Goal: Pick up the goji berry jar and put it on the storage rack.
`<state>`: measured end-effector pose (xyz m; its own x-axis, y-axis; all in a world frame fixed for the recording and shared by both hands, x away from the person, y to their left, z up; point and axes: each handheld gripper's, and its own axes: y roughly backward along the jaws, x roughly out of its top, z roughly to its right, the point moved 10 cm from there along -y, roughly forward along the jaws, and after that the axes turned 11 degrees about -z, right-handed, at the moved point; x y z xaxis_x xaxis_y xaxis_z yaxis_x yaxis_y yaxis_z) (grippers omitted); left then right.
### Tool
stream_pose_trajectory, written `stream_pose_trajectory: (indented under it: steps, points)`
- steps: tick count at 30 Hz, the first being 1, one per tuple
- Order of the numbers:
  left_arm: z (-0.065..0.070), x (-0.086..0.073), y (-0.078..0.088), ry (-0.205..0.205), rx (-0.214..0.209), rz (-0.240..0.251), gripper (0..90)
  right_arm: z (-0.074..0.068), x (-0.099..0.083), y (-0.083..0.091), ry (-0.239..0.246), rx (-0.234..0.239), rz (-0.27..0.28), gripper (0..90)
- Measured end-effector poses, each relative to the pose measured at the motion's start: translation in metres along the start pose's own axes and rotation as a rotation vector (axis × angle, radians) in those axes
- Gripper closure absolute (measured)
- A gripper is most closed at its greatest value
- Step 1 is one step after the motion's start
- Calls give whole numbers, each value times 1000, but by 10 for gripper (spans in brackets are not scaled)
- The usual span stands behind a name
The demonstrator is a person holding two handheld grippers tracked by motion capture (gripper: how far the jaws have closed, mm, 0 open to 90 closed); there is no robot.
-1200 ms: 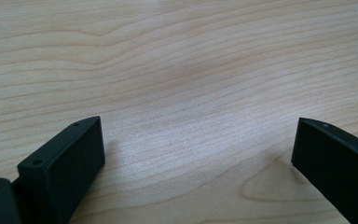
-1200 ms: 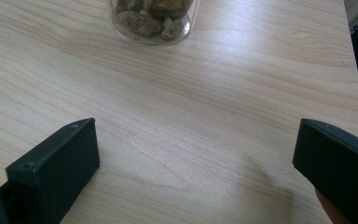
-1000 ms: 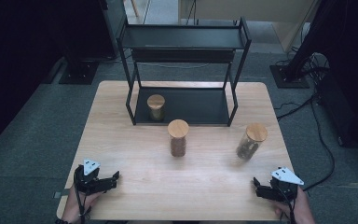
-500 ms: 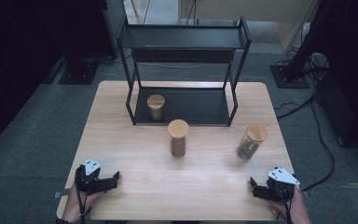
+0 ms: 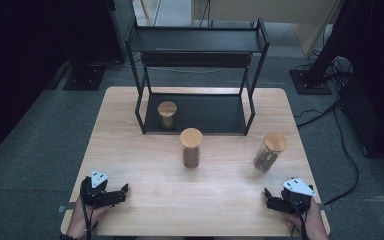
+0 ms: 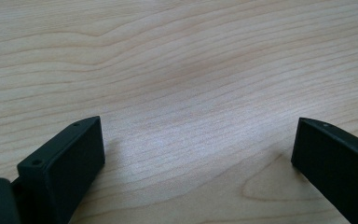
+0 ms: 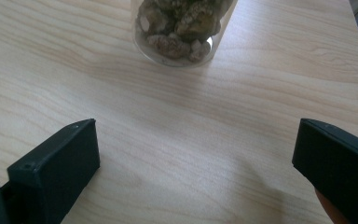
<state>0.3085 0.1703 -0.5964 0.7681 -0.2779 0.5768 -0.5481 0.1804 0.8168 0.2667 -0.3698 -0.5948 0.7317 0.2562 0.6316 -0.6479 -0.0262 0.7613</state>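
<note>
Three glass jars with wooden lids stand on the wooden table [image 5: 215,205]. One jar [image 5: 167,114] sits on the bottom shelf of a black rack [image 5: 200,41]. A second jar [image 5: 191,147] stands in front of the rack at mid-table. The third jar [image 5: 268,151], holding brown lumps, stands to the right; its base [image 7: 182,28] lies just ahead of my right gripper [image 7: 196,140]. That right gripper [image 5: 268,194] rests open near the front right corner, nothing between its jaws. My left gripper [image 5: 124,190] lies open near the front left edge, with bare wood between its jaws [image 6: 198,140].
The rack's upper shelf overhangs the back of the table. Cables [image 5: 340,130] run across the grey floor to the right. Dark stands sit behind the table on both sides.
The right gripper has shifted slightly to the left along the front edge. The left gripper and the jars have kept still.
</note>
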Motion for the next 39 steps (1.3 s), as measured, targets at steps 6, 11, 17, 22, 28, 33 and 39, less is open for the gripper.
stream_pose_trajectory:
  steps: [6,11,17,22,28,33,39]
  points:
    - [0,0,0,-1,0,-1,27,-9,8,1,-4,18,11,11]
    - [0,0,0,-1,0,-1,27,-22,13,2,-3,50,10,27]
    - [0,0,0,-1,0,-1,27,-36,19,3,18,67,16,34]
    - [0,0,0,-1,0,-1,27,-44,24,3,28,78,27,34]
    - [0,0,0,-2,1,-1,27,-53,31,4,36,81,41,18]
    - [0,0,0,-1,1,-1,27,-61,35,4,42,92,44,16]
    - [0,0,0,-2,0,-1,27,-70,39,4,53,102,48,16]
